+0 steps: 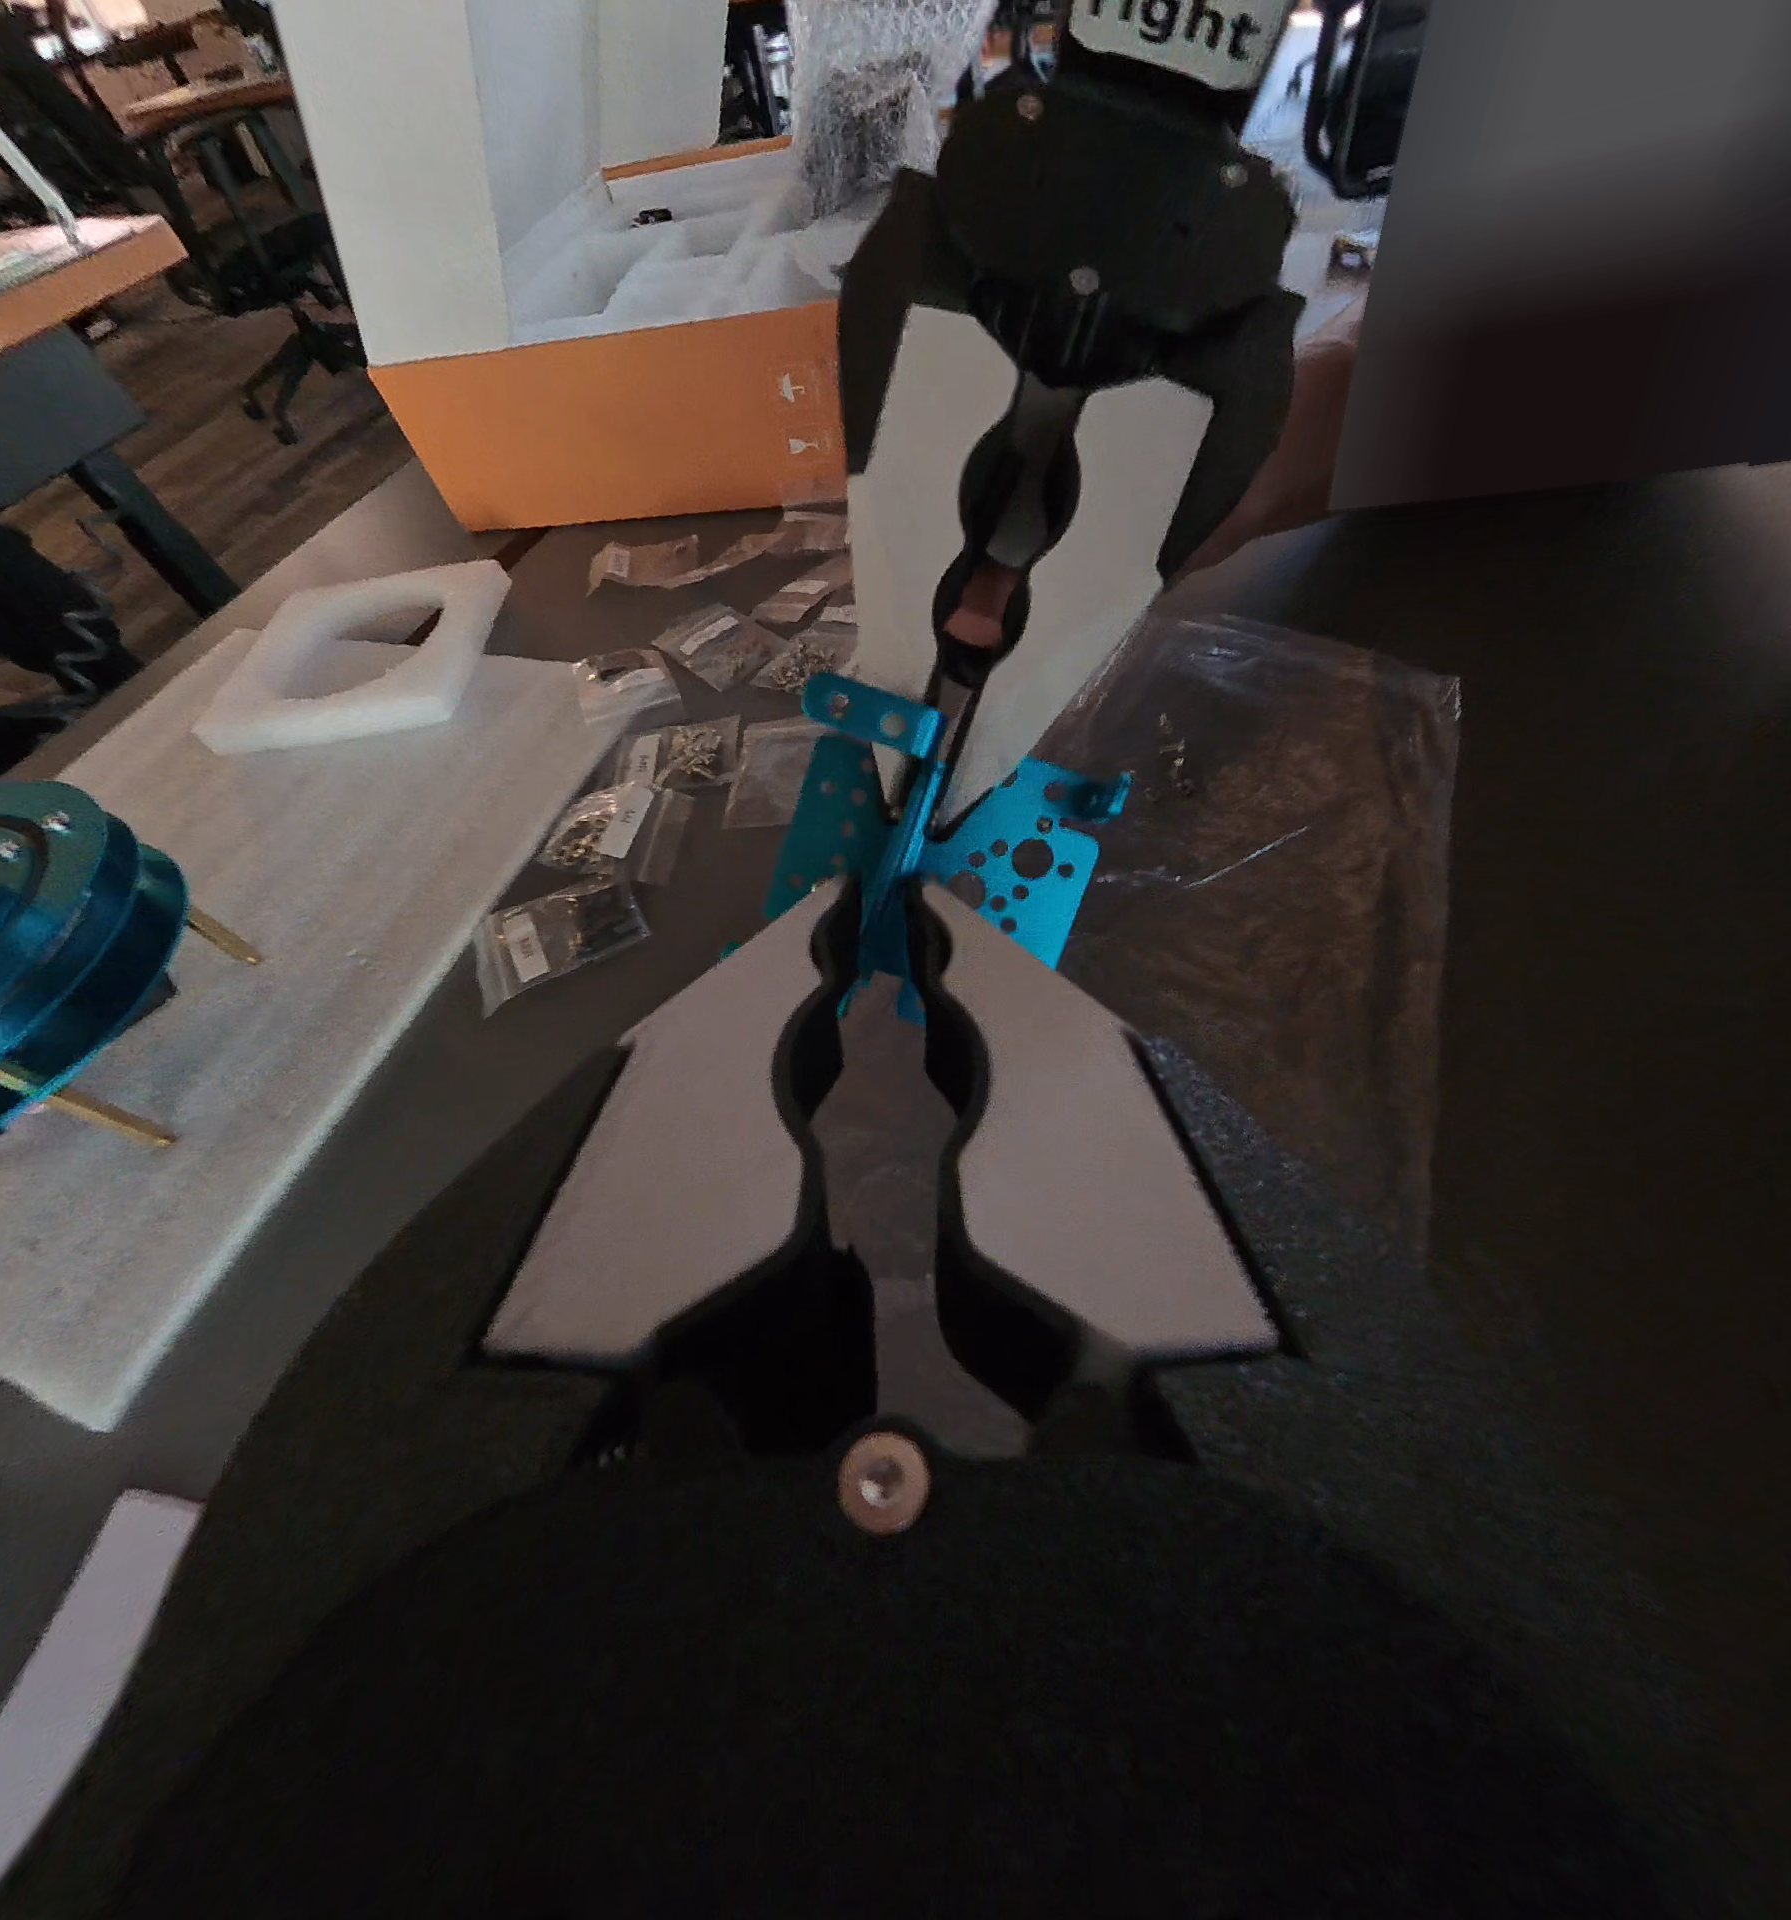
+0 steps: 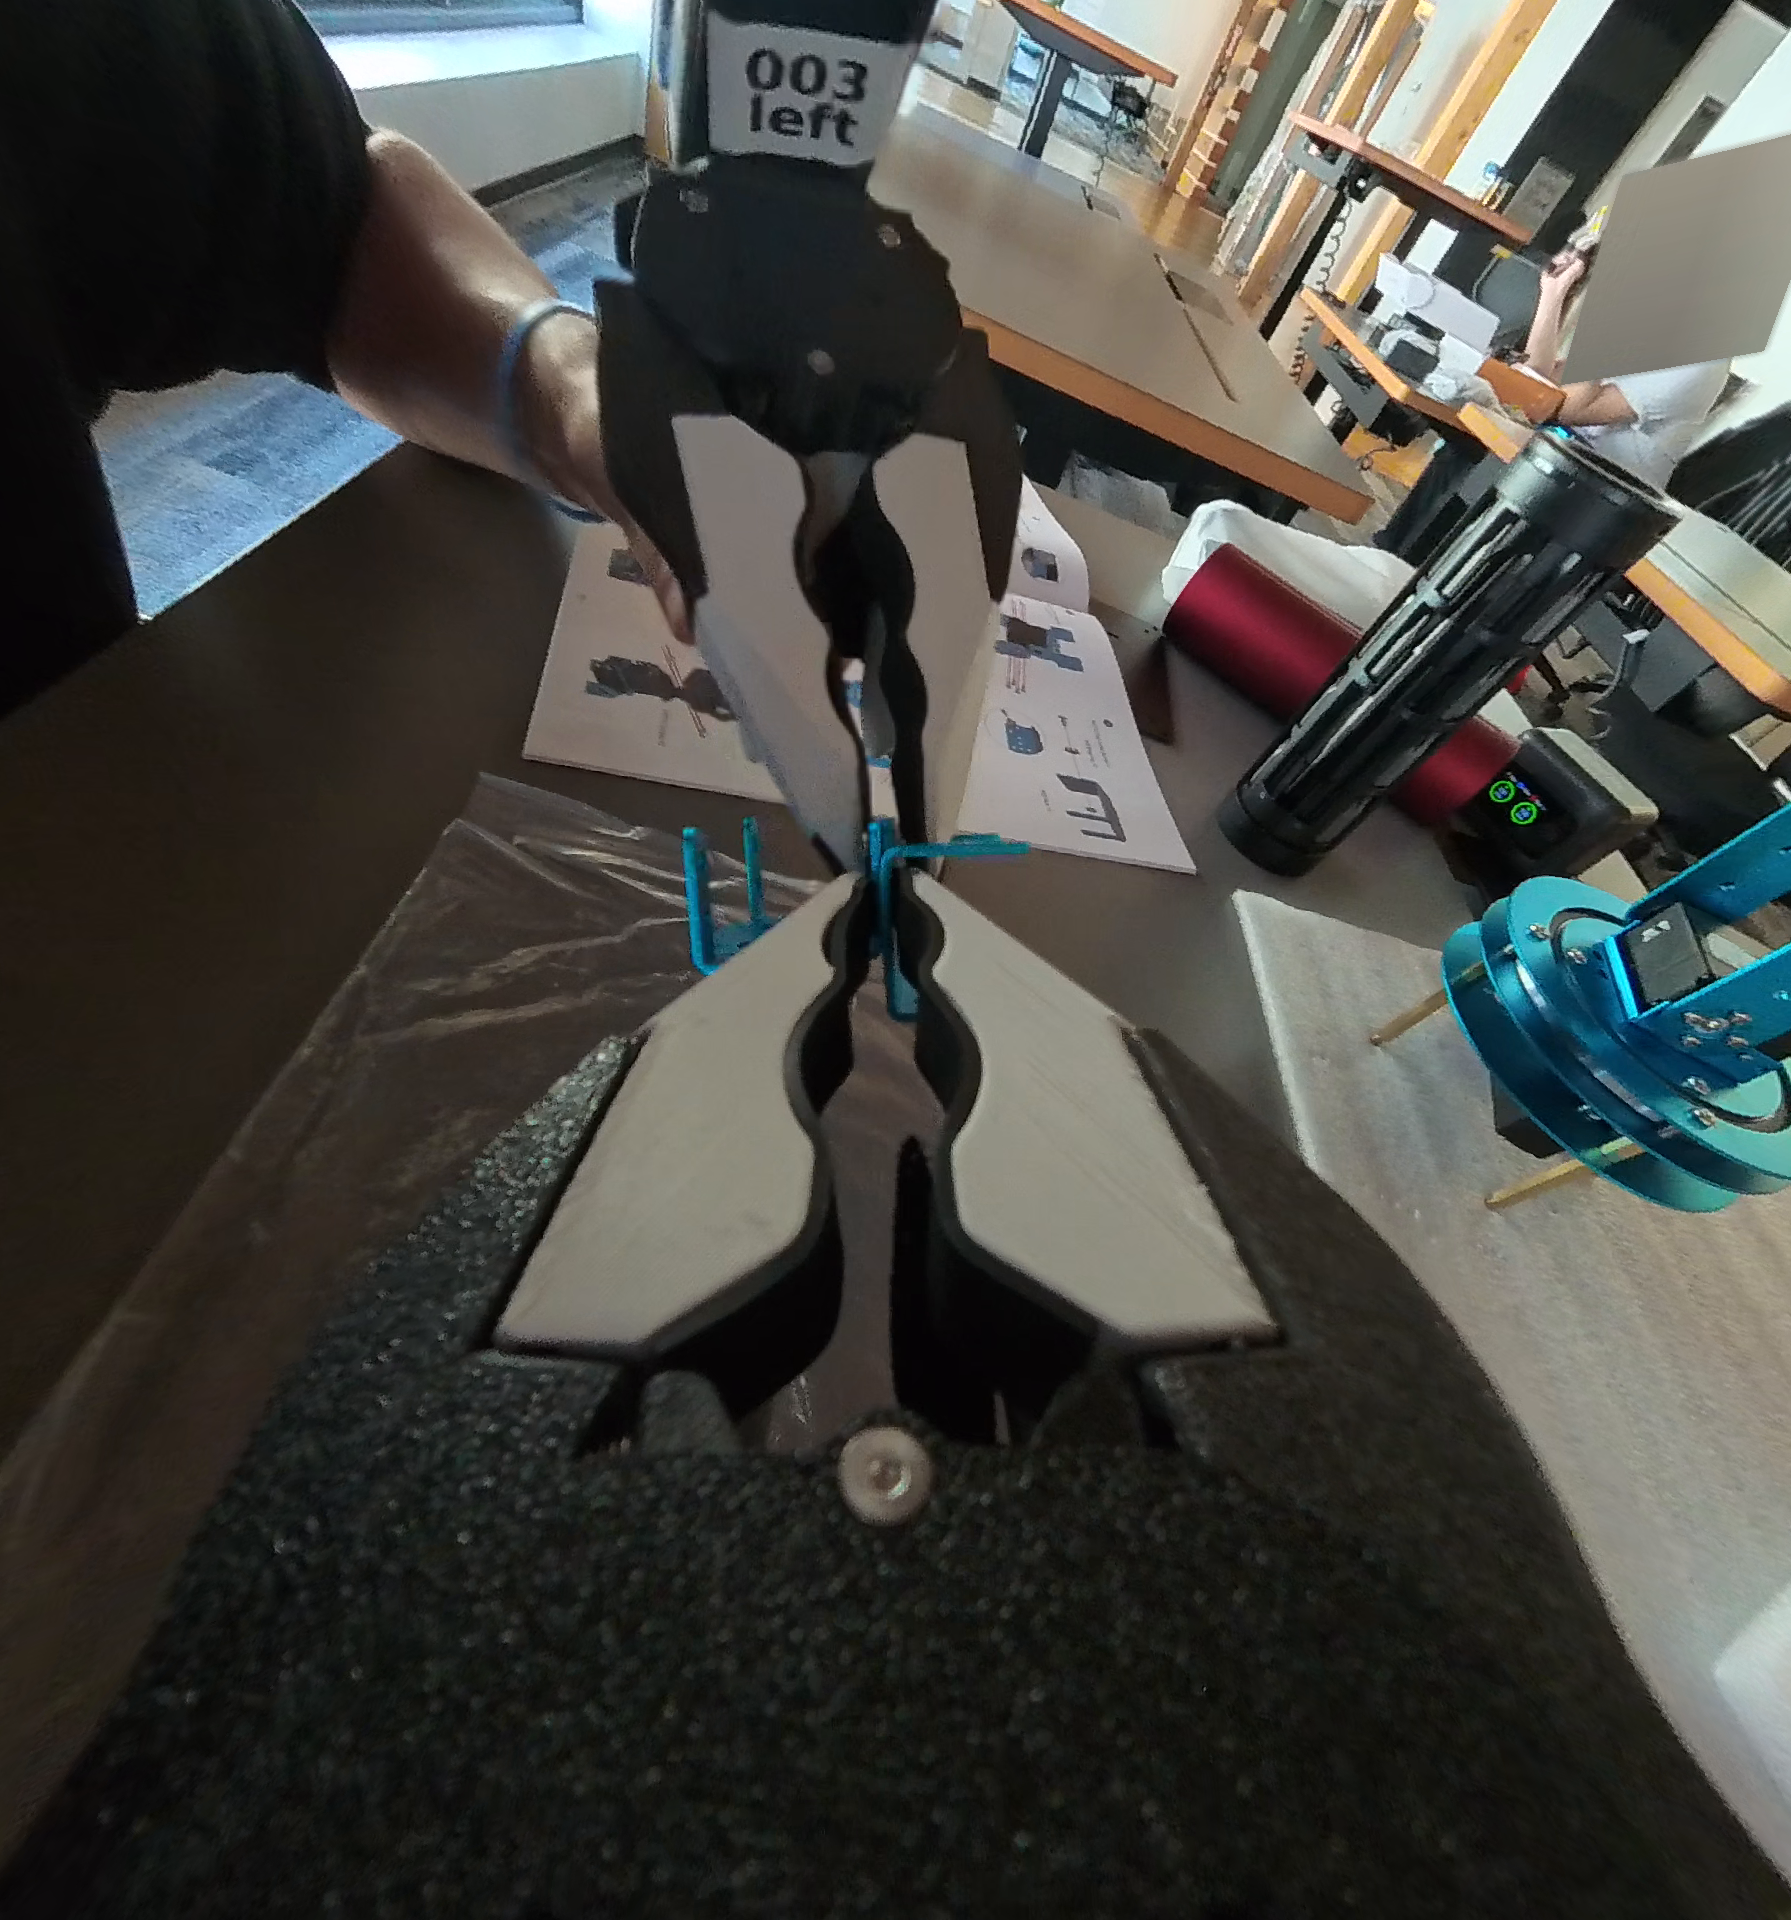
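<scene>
Two grippers meet nose to nose over a dark surface (image 1: 1597,727). The left gripper (image 1: 886,894) has its fingers closed on a blue metal bracket (image 1: 1016,862), and the right gripper (image 2: 886,894) is clamped on a second blue bracket (image 2: 896,935) pressed against the first. Both parts hang just above a clear plastic sheet (image 2: 517,935).

My worry: those plates are thin and pinched only at the fingertips, so any twist between the two hands could pop one loose onto the slippery plastic.

Room is tight. Small bags of screws (image 1: 600,831) lie just beside the plastic, a blue round assembly (image 2: 1639,1049) sits on white foam (image 2: 1493,1299) towards one edge, and an open booklet (image 2: 1067,748) lies behind. The orange box (image 1: 610,416) crowds the far edge.
</scene>
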The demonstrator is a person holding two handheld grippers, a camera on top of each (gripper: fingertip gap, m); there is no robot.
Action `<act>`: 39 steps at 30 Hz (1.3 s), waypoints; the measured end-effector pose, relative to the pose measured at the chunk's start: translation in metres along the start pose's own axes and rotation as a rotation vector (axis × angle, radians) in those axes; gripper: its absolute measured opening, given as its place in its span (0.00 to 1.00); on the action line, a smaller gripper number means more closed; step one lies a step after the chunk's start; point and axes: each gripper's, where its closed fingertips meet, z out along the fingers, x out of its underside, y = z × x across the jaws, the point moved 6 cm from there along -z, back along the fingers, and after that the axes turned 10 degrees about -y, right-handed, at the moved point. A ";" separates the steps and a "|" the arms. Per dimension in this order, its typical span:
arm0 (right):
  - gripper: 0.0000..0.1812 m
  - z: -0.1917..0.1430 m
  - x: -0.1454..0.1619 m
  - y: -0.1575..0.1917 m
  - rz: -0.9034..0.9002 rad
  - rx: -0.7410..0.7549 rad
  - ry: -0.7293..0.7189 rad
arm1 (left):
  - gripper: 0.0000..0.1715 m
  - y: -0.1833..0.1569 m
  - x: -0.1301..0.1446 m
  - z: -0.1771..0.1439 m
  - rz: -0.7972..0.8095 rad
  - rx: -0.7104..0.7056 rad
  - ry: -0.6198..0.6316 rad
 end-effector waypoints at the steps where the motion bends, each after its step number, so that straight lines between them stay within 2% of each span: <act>1: 0.01 -0.001 0.000 0.000 0.006 -0.003 -0.006 | 0.04 0.000 0.001 -0.001 0.040 0.003 0.008; 10: 0.02 -0.002 0.002 0.004 0.044 -0.098 -0.065 | 0.02 -0.014 0.002 -0.002 0.272 0.024 0.020; 13: 0.03 0.001 0.008 0.005 0.102 -0.118 -0.040 | 0.02 -0.014 0.006 -0.003 0.333 0.037 0.064; 18: 0.13 -0.010 0.005 -0.003 0.241 -0.158 -0.005 | 0.02 -0.019 0.017 0.000 0.242 0.101 0.129; 23: 0.30 -0.004 0.001 0.002 0.188 -0.052 0.093 | 0.02 -0.017 0.022 0.004 0.067 0.108 0.174; 26: 0.31 0.005 0.014 0.007 0.109 0.013 0.180 | 0.02 -0.016 0.023 0.005 0.032 0.110 0.182; 29: 0.30 0.006 0.016 0.002 0.130 0.045 0.168 | 0.02 -0.019 0.023 0.005 0.030 0.120 0.182; 35: 0.29 0.006 0.020 0.001 0.178 0.032 0.164 | 0.02 -0.018 0.024 0.004 0.047 0.120 0.198; 39: 0.32 -0.001 0.016 0.000 0.273 -0.043 0.129 | 0.02 -0.018 0.025 0.001 0.102 0.131 0.228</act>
